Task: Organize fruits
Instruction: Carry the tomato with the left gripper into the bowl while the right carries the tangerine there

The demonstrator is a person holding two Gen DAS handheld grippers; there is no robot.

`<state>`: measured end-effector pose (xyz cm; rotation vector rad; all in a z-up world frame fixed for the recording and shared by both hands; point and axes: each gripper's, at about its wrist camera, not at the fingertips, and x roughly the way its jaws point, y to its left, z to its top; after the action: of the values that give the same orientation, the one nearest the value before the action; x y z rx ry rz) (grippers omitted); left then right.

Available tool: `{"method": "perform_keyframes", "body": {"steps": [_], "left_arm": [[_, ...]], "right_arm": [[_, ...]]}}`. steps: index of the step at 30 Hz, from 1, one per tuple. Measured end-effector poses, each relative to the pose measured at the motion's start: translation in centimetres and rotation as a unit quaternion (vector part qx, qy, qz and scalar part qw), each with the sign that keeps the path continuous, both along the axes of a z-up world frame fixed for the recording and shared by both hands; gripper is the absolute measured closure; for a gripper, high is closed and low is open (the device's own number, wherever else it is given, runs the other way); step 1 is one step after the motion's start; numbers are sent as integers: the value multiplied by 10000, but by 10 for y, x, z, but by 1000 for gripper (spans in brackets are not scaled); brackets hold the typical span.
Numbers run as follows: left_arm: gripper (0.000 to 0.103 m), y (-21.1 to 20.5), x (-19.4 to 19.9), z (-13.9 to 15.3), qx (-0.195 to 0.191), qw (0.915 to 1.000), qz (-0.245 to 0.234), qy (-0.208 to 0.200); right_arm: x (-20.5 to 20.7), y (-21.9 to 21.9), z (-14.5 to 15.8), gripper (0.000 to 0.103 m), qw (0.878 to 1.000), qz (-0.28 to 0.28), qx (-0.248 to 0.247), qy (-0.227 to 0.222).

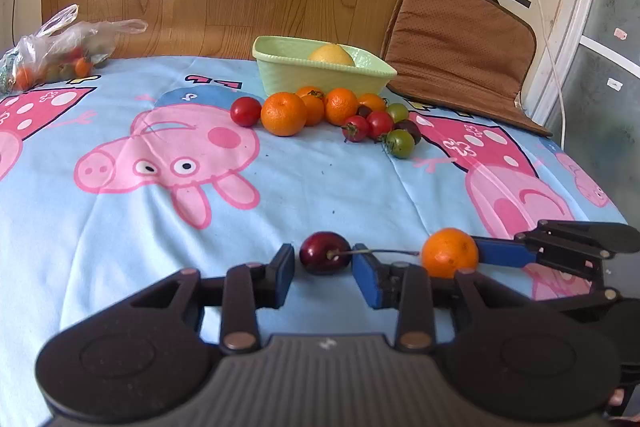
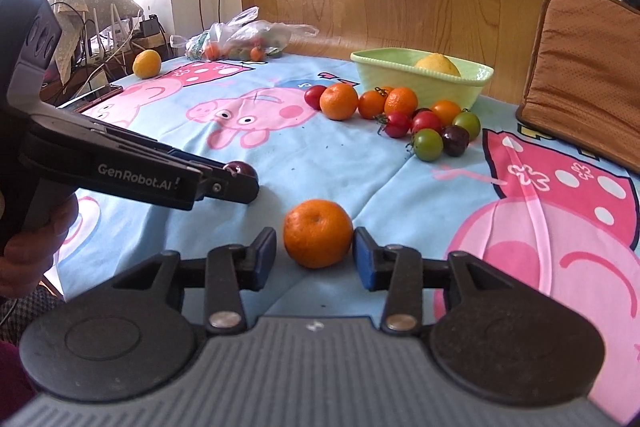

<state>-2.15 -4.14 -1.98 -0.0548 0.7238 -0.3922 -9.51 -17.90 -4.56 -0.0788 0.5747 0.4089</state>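
My left gripper is open around a dark red cherry that lies on the blue cartoon cloth; there is a gap at each pad. My right gripper is open around a small orange, which also shows in the left wrist view. The cherry peeks out past the left gripper in the right wrist view. A green bowl at the back holds a yellow lemon. Oranges and red, green and dark tomatoes lie in front of the bowl.
A plastic bag of small fruits lies at the back left. A brown cushion leans at the back right. A yellow fruit sits at the cloth's far left edge, near cables and clutter beyond.
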Motion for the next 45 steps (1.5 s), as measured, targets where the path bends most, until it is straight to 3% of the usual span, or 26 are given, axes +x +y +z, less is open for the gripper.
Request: {"method": "perform_keyframes", "body": {"steps": [15,16,17,22,28,31,38,42,45], "left_arm": [[70,5,1,0,-152,9997,-178,-37],[72,4,2,-1,-131,9997,-207,-42],[74,4,2,-1,-123,9996,-228,-66],[74,0,16,15,-212,9988,-387,-202],[74,-19,81,60,-228,9957,-512,-738],[74,-30,130,68,-210,9961,-455,-724],[74,-44,218,48,-193,9993,-232,-234],[73,-48,231,34,-42,9999,-149,-68],[72,-43,222,35,-148,9997,-191,-96]], "right_arm": [[-1,2,-2,54,10000,36,-26,-41],[-1,2,-3,55,10000,51,-27,-57],[-2,2,-3,64,9999,64,-45,-84],[6,-2,6,65,9996,37,70,-281],[63,-20,35,65,9956,-302,389,-800],[107,-32,47,64,9933,-479,498,-922],[192,-56,34,64,9937,-887,453,-518],[202,-56,27,62,9937,-962,404,-401],[196,-55,31,62,9930,-964,435,-524]]}}
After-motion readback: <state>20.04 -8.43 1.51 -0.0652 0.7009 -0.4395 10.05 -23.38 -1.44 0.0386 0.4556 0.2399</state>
